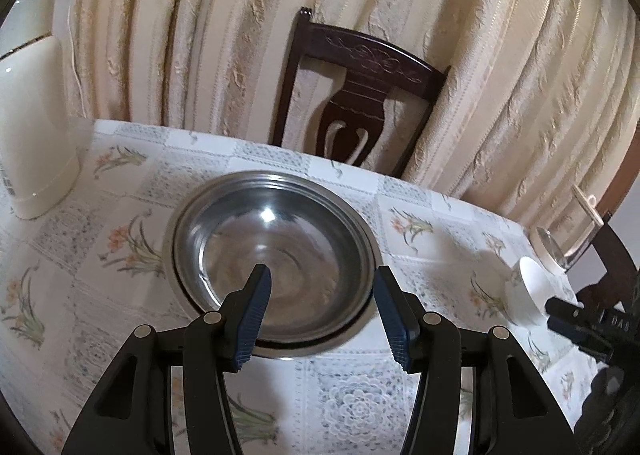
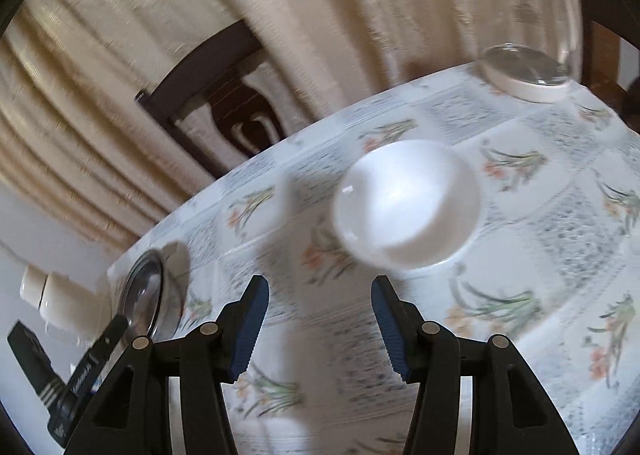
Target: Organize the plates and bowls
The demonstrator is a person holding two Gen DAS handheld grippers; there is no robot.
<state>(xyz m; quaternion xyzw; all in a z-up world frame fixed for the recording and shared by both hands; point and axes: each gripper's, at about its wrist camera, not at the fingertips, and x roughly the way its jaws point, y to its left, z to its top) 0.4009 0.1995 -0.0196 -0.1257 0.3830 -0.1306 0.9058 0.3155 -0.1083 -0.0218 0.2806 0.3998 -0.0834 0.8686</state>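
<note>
Left wrist view shows the left claw (image 1: 322, 309) spread wide with nothing between its blue pads, held low over the near edge of a steel bowl (image 1: 272, 261). That bowl sits upright on the table (image 1: 432, 251), straight ahead of the claw, its near rim just under the fingertips; whether a pad touches the rim cannot be told. Ahead and to the left of this claw stands a cream appliance (image 1: 38, 127); far to its right sits a small white bowl (image 1: 528, 291), with the other claw's dark body just beyond it at the frame edge. A dark wooden chair (image 1: 356, 95) stands behind the table against cream curtains (image 1: 180, 47).

Right wrist view, blurred, shows the right claw (image 2: 320, 319) also spread and empty. The white bowl (image 2: 406, 205) rests on the floral cloth just ahead of it and slightly to the right, apart from the pads. Further ahead on the right stands a glass pitcher (image 2: 528, 35) with a cream lid. To this claw's left, the steel bowl's edge (image 2: 142, 293) shows, well apart from the white one.
</note>
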